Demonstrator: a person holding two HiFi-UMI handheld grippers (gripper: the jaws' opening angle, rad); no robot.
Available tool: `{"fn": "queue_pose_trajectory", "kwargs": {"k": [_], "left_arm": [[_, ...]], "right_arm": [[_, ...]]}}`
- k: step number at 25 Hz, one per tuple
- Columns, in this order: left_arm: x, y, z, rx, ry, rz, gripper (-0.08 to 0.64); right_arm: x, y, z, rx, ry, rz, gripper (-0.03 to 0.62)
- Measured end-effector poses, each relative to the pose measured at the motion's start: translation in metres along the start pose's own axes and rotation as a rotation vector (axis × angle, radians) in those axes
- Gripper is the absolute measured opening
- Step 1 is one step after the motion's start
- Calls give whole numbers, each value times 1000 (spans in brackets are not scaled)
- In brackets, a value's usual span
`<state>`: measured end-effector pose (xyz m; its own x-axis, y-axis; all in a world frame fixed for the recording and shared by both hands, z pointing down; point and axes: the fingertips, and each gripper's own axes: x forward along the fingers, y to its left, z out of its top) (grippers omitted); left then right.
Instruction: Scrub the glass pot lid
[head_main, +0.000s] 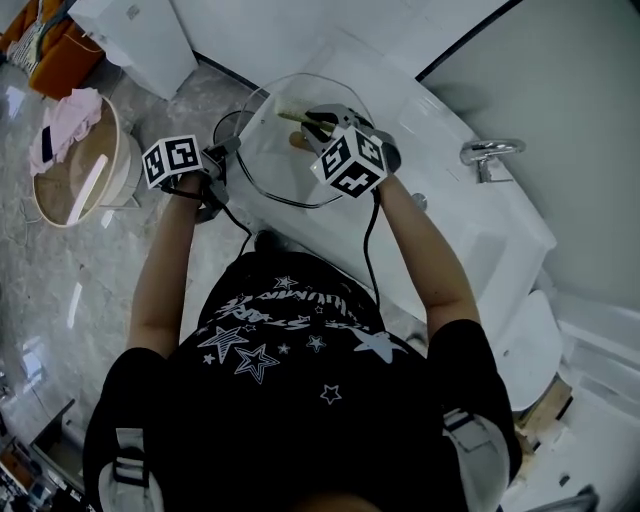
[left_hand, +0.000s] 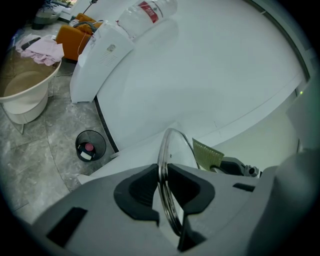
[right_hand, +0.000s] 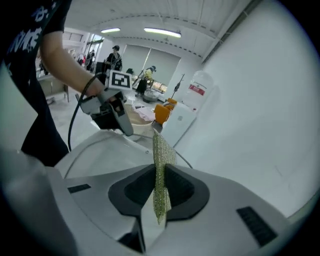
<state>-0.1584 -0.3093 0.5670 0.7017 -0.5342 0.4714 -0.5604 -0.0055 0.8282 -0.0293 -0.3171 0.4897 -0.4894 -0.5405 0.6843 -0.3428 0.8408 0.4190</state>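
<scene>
The glass pot lid (head_main: 285, 150) stands on edge over the white basin. My left gripper (head_main: 222, 168) is shut on its metal rim at the left side; in the left gripper view the rim (left_hand: 165, 160) runs between the two dark pads of the left gripper (left_hand: 162, 175). My right gripper (head_main: 318, 125) is shut on a yellow-green scrub cloth (head_main: 296, 120) that lies against the far face of the glass. In the right gripper view the cloth (right_hand: 161, 155) sticks up from the right gripper (right_hand: 159, 185), with the lid (right_hand: 115, 152) and left gripper (right_hand: 114, 114) behind it.
A white basin (head_main: 480, 240) with a chrome tap (head_main: 490, 152) lies ahead. On the floor to the left stand a round tub (head_main: 75, 170) with pink cloth, a small bin (left_hand: 90, 145) and a white cabinet (left_hand: 100, 55).
</scene>
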Motion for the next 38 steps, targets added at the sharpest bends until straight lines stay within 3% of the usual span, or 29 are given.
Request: {"fn": "queue_pose_trajectory", "kwargs": {"k": [7,10,31,38], "left_arm": [[-2,0,1,-12,13,-4,67],[-2,0,1,-19,18,-9,67],[0,0,2,-16,4,3,67],[-1,1,1,-18,-12,17,67]], "right_arm": [[45,-6,-25,-235,134,9,64],[51,-8,-33,-256,147,10,64],[14,-1,-85,1,256,-45,66],[-6,22,-84,168,267,-25,66]]}}
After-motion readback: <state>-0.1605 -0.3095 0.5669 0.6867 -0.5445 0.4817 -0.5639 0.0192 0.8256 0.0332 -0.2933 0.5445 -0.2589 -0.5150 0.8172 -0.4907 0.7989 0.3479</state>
